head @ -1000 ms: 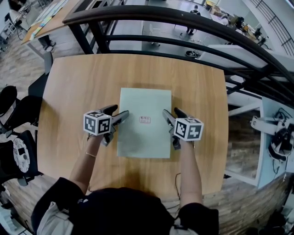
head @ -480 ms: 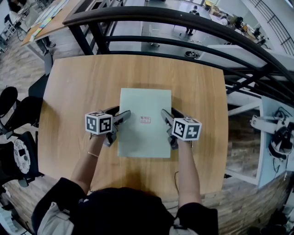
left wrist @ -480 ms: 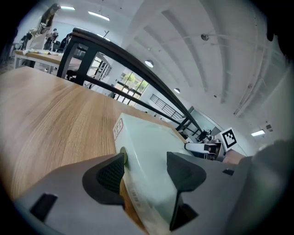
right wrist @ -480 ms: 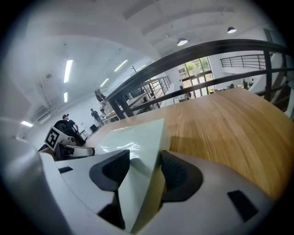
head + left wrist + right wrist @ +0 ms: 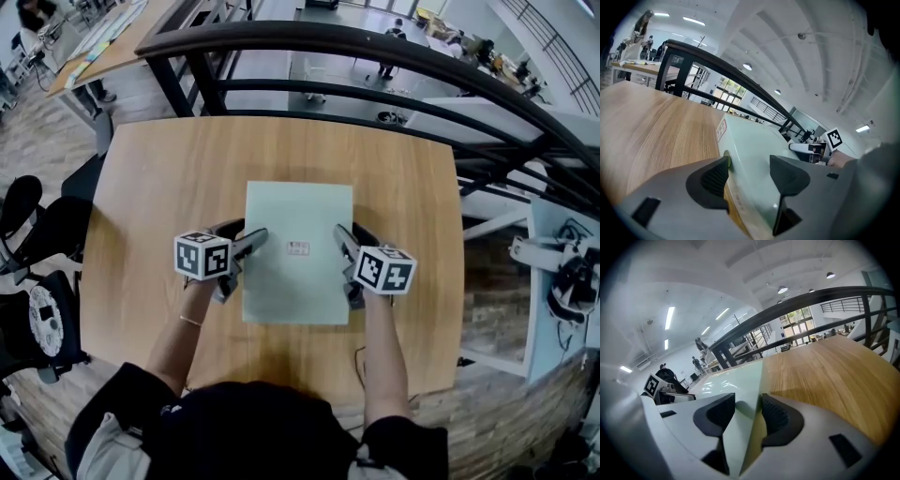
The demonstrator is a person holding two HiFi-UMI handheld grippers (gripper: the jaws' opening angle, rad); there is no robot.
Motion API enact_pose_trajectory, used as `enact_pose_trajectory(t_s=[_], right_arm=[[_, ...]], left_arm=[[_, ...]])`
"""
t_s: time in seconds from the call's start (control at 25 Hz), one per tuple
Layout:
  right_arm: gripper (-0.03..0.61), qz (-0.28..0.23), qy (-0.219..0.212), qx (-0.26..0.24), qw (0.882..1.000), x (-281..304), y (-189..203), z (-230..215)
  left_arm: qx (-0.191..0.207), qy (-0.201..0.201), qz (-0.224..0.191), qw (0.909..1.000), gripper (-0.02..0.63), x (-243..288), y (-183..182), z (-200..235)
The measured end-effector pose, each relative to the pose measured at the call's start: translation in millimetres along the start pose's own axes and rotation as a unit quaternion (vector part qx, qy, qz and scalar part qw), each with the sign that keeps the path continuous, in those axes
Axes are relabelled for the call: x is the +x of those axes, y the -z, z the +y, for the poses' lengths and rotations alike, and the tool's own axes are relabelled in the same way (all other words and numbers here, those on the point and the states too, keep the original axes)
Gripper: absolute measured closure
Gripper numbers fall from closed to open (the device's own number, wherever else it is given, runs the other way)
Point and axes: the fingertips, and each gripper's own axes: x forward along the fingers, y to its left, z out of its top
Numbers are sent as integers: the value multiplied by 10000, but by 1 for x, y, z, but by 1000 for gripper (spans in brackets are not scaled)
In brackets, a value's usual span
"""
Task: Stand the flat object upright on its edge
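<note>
A pale green book is seen lying flat near the middle of the wooden tabletop, its cover up and a small red-framed label shown on it. Each long side is straddled by one tool.

The left tool is held wide. In the left gripper view the book's left edge is taken between the jaws, with the outer pad set against the cream side (the one bearing faint print) and the inner pad kept clear above the cover.

The right tool has just been closing and is now held narrower. In the right gripper view the book's right edge is caught between the jaws: the outer pad is laid against the side, while the inner pad is parted from the cover by a thin strip of shadow.

A dark curved railing is seen beyond the tabletop.
</note>
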Motion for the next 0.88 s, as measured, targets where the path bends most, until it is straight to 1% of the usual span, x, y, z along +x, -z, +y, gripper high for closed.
enact_pose_trajectory(t_s=[0.12, 0.28, 0.48, 0.88], right_arm=[[394, -116, 49, -97, 9999, -11, -7, 7], [399, -174, -24, -77, 9998, -21, -3, 18], [403, -341, 51, -162, 9993, -39, -8, 31], [417, -556, -110, -134, 9983, -67, -6, 58]], left_arm=[[136, -37, -36, 9999, 331, -9, -3, -7], [316, -77, -94, 9994, 336, -22, -5, -15], [468, -132, -143, 9987, 339, -39, -7, -26], [818, -226, -267, 9960, 342, -73, -10, -44]])
